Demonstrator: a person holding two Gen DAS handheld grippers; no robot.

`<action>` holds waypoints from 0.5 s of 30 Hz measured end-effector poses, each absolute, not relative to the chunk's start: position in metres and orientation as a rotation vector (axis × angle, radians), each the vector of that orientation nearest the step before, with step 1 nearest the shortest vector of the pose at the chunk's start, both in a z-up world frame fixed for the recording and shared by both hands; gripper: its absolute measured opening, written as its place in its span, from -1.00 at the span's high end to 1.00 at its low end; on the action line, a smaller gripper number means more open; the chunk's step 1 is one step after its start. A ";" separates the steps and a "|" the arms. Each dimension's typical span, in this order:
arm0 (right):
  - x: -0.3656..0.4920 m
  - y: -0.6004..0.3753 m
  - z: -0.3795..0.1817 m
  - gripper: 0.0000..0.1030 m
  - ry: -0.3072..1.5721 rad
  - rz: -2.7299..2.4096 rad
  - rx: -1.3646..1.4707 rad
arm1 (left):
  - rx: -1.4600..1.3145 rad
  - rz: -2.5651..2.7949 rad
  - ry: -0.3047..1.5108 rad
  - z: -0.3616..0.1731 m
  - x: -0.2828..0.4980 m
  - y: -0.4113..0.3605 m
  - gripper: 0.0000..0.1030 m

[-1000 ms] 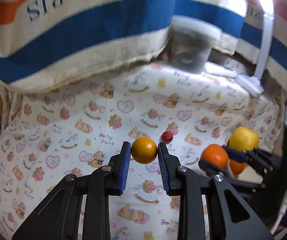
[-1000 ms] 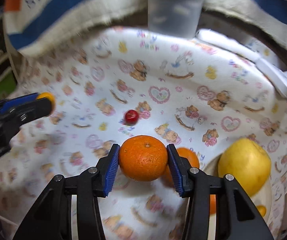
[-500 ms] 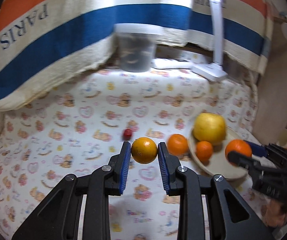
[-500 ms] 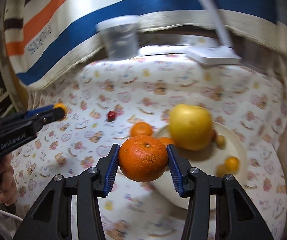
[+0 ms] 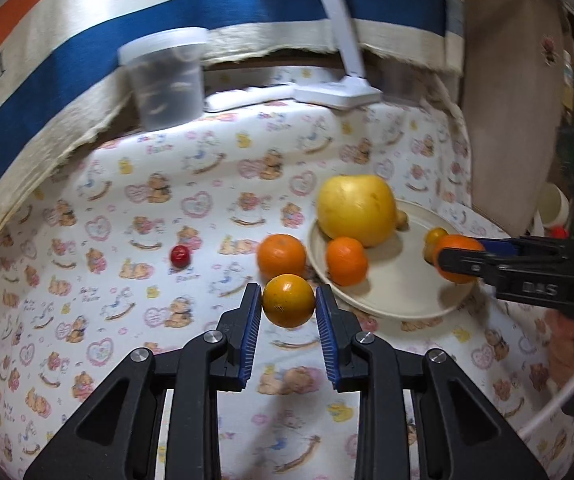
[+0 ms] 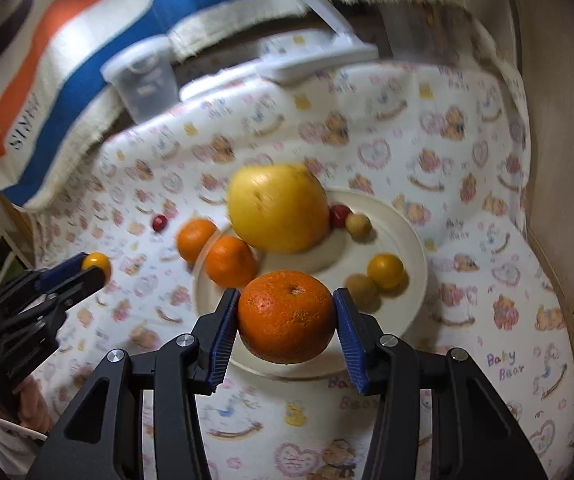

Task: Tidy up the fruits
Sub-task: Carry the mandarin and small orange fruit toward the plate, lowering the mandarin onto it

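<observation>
My left gripper (image 5: 289,307) is shut on a small yellow-orange fruit (image 5: 288,300), held above the cloth just left of the cream plate (image 5: 403,300). My right gripper (image 6: 286,320) is shut on a large orange (image 6: 287,317), held over the plate's near rim (image 6: 415,240). On the plate lie a big yellow pomelo (image 6: 279,208), a tangerine (image 6: 231,261), a small red fruit (image 6: 339,216) and small yellow fruits (image 6: 385,270). Another tangerine (image 5: 281,255) and a red cherry (image 5: 179,255) lie on the cloth left of the plate.
A lidded clear tub (image 5: 165,80) and a white lamp base (image 5: 337,94) stand at the back of the teddy-print cloth (image 5: 127,240). A striped towel (image 5: 87,40) hangs behind. A beige wall panel (image 5: 507,120) borders the right side.
Both grippers have swung right with their fruits. The right gripper now holds its orange over the plate; the left has come up to the plate's left side.
</observation>
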State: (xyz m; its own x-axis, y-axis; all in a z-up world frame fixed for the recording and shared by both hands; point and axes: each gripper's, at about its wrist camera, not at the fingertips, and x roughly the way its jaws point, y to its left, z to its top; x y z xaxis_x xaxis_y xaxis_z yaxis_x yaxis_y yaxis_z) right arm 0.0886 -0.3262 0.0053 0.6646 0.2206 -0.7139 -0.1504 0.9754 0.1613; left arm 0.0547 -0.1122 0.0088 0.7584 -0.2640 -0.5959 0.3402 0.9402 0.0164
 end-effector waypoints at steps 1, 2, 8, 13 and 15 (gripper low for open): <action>0.091 -0.328 0.002 0.05 0.830 0.195 0.087 | 0.130 -0.336 0.633 0.007 0.054 -0.115 0.48; 0.092 -0.329 -0.001 0.05 0.833 0.183 0.084 | 0.134 -0.339 0.638 0.006 0.054 -0.117 0.48; 0.096 -0.335 -0.005 0.04 0.838 0.146 0.070 | 0.144 -0.335 0.647 0.002 0.055 -0.122 0.48; 0.100 -0.334 -0.011 0.03 0.862 0.118 0.042 | 0.150 -0.338 0.653 0.000 0.055 -0.124 0.48; 0.101 -0.336 -0.014 0.03 0.876 0.120 0.055 | 0.152 -0.342 0.654 0.000 0.055 -0.126 0.48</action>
